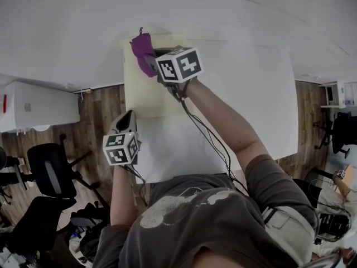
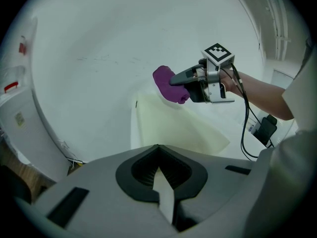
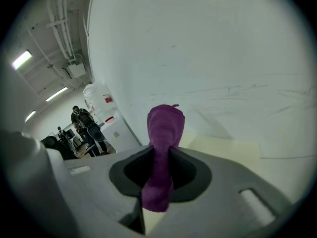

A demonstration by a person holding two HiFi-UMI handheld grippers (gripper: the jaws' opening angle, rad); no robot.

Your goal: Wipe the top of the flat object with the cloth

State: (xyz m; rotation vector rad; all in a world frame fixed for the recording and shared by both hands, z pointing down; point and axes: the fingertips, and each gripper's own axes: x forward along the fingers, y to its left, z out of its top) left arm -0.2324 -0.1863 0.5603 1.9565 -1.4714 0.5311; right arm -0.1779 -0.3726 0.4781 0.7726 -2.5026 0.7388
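A pale yellow flat board (image 1: 146,91) lies on the left part of the white table (image 1: 251,94). My right gripper (image 1: 152,57) is shut on a purple cloth (image 1: 142,53), held over the board's far left corner. Whether the cloth touches the board I cannot tell. In the right gripper view the cloth (image 3: 163,133) stands up between the jaws of the right gripper (image 3: 159,167), with the board (image 3: 228,150) beyond it. My left gripper (image 1: 129,116) is shut and holds nothing, just past the board's near left corner. The left gripper view shows the cloth (image 2: 166,83) above the board (image 2: 173,128).
A black cable (image 1: 209,138) trails from the right gripper along the arm. Left of the table stand a white cabinet (image 1: 39,105) and black office chairs (image 1: 50,175) on a wooden floor. People (image 3: 81,120) stand far off in the room.
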